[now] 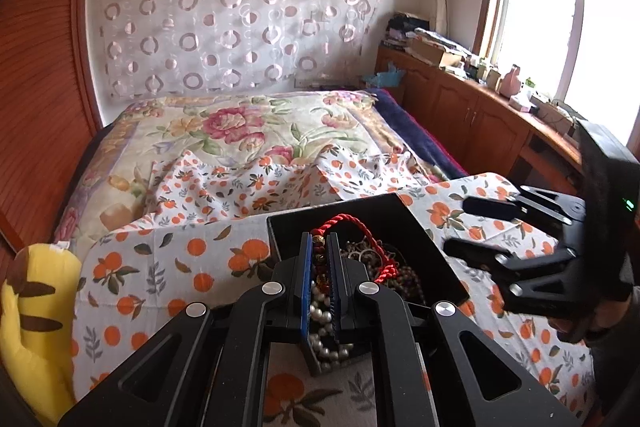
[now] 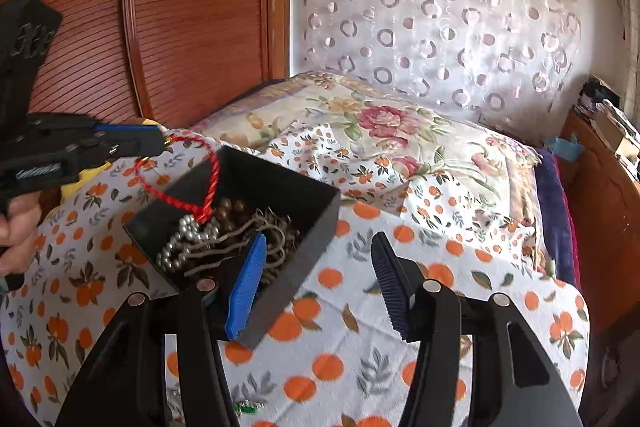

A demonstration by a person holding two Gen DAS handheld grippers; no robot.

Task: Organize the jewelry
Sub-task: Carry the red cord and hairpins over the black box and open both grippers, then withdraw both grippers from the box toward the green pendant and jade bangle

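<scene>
Left tool (image 1: pixel 319 251) clamps red cord bracelet (image 1: pixel 362 227) above black box (image 1: pixel 436 267).

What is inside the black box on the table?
The black box holds a pearl strand, brown beads, tangled metal chains and a red cord. The pile covers its bottom.

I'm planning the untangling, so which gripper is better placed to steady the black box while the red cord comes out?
The right gripper. Its jaws are open and empty, straddling the near wall of the black box. The left gripper is already shut on the red cord, whose lower end still lies among the jewelry.
</scene>
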